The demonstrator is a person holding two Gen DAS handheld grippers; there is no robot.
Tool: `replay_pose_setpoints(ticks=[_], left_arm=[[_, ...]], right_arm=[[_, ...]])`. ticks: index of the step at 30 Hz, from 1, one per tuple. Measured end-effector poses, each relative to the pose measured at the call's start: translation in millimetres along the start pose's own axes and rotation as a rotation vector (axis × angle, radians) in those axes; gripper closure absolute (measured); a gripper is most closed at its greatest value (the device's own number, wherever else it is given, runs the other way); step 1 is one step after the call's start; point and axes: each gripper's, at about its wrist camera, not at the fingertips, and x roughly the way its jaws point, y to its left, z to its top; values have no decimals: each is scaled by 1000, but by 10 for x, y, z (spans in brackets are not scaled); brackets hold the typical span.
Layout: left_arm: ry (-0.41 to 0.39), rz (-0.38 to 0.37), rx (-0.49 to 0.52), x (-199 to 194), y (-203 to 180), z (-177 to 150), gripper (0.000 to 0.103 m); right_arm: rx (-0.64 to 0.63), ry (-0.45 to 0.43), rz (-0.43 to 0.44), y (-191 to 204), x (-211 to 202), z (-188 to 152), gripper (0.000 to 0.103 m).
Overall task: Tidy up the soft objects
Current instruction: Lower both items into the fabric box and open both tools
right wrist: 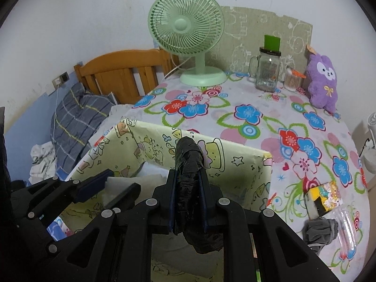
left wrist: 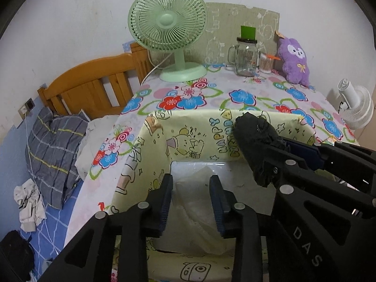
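Left wrist view: left gripper point(left wrist: 190, 202) stood partly open over a yellow cartoon-printed box point(left wrist: 199, 127), with nothing between its blue-padded fingers point(left wrist: 164, 199). White crumpled material point(left wrist: 199, 202) lay at the bottom of the box. Right gripper point(left wrist: 285, 152) entered from the right side, closed on a black rolled bundle point(left wrist: 252, 141), whose free end rose above the far rim of the box. Box sat on a surface point(left wrist: 258, 89) covered with a floral cloth. At the back of that surface: green fan point(left wrist: 168, 21), glass jar point(left wrist: 245, 57) with a green lid, cotton-swab container point(left wrist: 266, 63), purple plush toy point(left wrist: 295, 61). White fan point(left wrist: 357, 103) stood off the right edge. Wooden headboard point(left wrist: 94, 87) and grey checked pillow point(left wrist: 54, 155) lay to the left.

Right wrist view: right gripper point(right wrist: 188, 183) was clamped on the black rolled bundle point(right wrist: 189, 164), which stood nearly upright between the fingers, its top projecting past the fingertips and its lower end hanging beneath. Bundle was held over the yellow cartoon-printed box point(right wrist: 235, 164). Left gripper point(right wrist: 110, 185) appeared at left, its fingers apart above the box interior. Grey fabric item point(right wrist: 319, 232) and a small colourful carton point(right wrist: 325, 197) rested on the surface point(right wrist: 258, 108) to the right.
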Motion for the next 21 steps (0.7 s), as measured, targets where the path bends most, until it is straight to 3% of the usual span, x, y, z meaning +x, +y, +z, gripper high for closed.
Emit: replay_pose_setpoints(ticks=[3, 5, 7, 10, 21], left_arm=[[7, -10, 3, 31, -8, -17, 55], [7, -11, 4, 38, -10, -24, 37], [6, -22, 1, 27, -13, -26, 33], [8, -28, -2, 14, -17, -19, 26], [-45, -43, -7, -186, -107, 16, 12]], right_arm=[[3, 11, 4, -11, 49, -5, 78], [-2, 26, -2, -12, 80, -8, 68], [0, 29, 3, -22, 83, -20, 50], [8, 13, 6, -40, 47, -27, 36], [-12, -41, -31, -66, -201, -21, 21]])
